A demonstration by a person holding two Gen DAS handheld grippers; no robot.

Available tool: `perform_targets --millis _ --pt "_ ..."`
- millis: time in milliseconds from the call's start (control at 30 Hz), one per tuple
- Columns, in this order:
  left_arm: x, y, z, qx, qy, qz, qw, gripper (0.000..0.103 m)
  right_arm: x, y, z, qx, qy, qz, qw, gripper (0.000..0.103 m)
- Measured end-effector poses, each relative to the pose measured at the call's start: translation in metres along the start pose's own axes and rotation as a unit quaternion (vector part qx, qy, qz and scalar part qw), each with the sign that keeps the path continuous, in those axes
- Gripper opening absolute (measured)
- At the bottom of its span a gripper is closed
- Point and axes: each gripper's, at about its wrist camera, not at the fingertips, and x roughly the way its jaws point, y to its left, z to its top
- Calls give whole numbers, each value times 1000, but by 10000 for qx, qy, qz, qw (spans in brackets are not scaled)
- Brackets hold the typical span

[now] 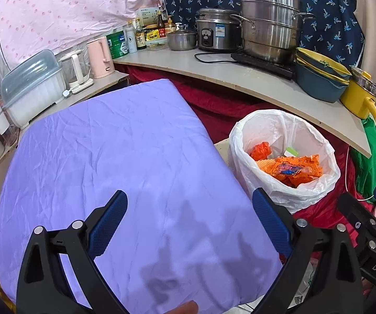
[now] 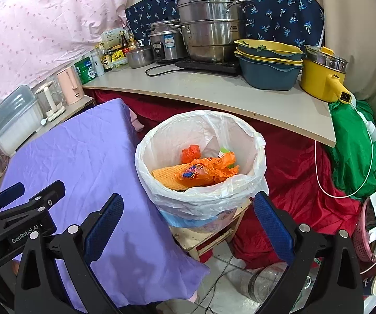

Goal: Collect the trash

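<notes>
Jaws of both grippers, left gripper and right gripper, gape empty; the bin liner, light, soft and slippery, looks best pinched at its rim.

purple cloth surface bare, free to cross. bin mouth open from above, orange wrappers only part way up. bin sits just beside the cloth edge, wooden stool under it. counter overhangs behind, crowded with pots. red fabric right of bin.
</notes>
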Motion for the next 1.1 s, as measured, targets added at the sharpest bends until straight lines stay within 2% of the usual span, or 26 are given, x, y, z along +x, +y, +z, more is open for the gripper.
perform_targets --millis 1100 --pt "10 -7 -17 10 -18 152 9999 92 9 2 -8 -59 -32 100 9999 96"
